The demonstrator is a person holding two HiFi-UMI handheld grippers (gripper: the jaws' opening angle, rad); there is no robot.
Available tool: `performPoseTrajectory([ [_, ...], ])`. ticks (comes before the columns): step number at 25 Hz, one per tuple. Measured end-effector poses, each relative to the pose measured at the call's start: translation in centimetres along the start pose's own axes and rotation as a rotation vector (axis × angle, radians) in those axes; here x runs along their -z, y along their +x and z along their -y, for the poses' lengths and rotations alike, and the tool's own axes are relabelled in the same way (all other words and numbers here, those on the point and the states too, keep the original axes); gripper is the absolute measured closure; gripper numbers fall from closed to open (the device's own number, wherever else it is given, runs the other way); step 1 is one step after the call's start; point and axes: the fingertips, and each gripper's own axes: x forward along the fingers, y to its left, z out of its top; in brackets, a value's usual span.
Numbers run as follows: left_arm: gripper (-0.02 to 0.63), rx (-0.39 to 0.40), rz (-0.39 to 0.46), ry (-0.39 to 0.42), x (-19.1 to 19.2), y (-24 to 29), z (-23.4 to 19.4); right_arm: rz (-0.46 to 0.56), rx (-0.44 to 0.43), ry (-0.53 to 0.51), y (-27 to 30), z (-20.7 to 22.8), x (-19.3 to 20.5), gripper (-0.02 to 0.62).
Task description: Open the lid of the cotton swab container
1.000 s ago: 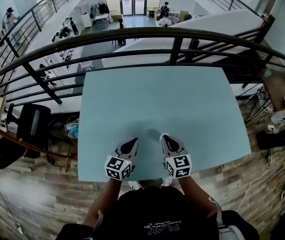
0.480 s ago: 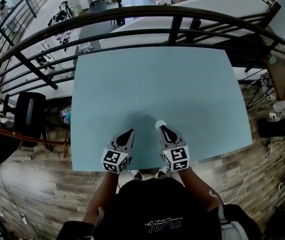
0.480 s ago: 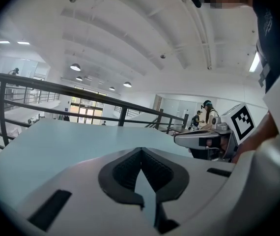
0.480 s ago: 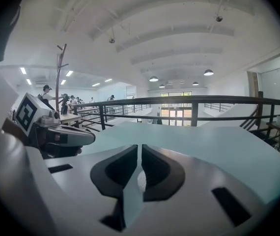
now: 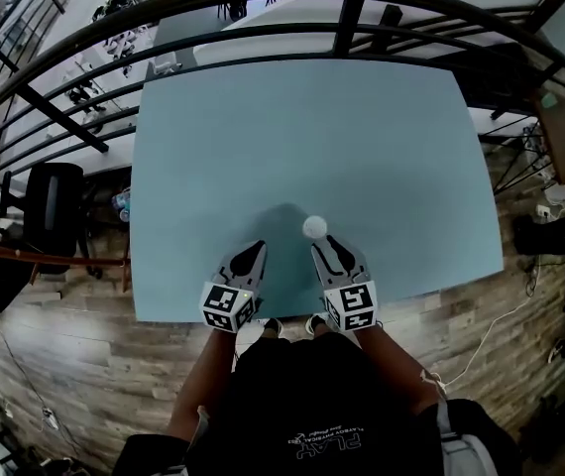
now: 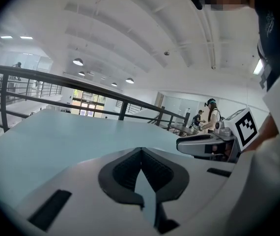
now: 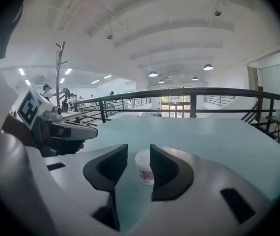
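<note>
The cotton swab container (image 5: 314,227) is a small round white tub with its lid on, standing upright on the light blue table (image 5: 362,147) near the front edge. My right gripper (image 5: 321,247) is just behind it, and its jaws are opening. In the right gripper view the container (image 7: 144,166) sits between and just past the parted fingertips of the right gripper (image 7: 138,154), close to the right pad, with a gap on the left. My left gripper (image 5: 255,251) rests beside it to the left. In its own view the left gripper (image 6: 141,154) is shut on nothing.
A black metal railing (image 5: 342,8) runs along the table's far side, over a lower floor with desks and people. A black chair (image 5: 55,221) stands off the table's left edge. Wooden flooring lies on both sides of the person.
The right gripper's jaws have parted and the container, hidden at its tip before, now stands free in front of it. The left gripper stays shut in place.
</note>
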Motion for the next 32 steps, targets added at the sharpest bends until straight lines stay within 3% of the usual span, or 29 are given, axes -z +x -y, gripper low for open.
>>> performPoseTrajectory([
  [11, 0.594, -0.026, 0.019, -0.026, 1.7, 0.3, -0.2, -0.098, 0.036, 0.003, 2.4, 1.3, 4.4, 0.362],
  [17, 0.594, -0.029, 0.009, -0.026, 2.2, 0.4, -0.6, -0.142, 0.012, -0.016, 4.4, 2.0, 6.2, 0.329],
  [26, 0.594, -0.05, -0.006, -0.034, 2.7, -0.2, -1.2, -0.175, -0.036, -0.054, 6.3, 1.7, 6.7, 0.318],
  [32, 0.594, -0.086, 0.0, -0.008, 1.7, -0.4, -1.7, -0.18, -0.017, -0.05, 6.8, 2.2, 7.0, 0.318],
])
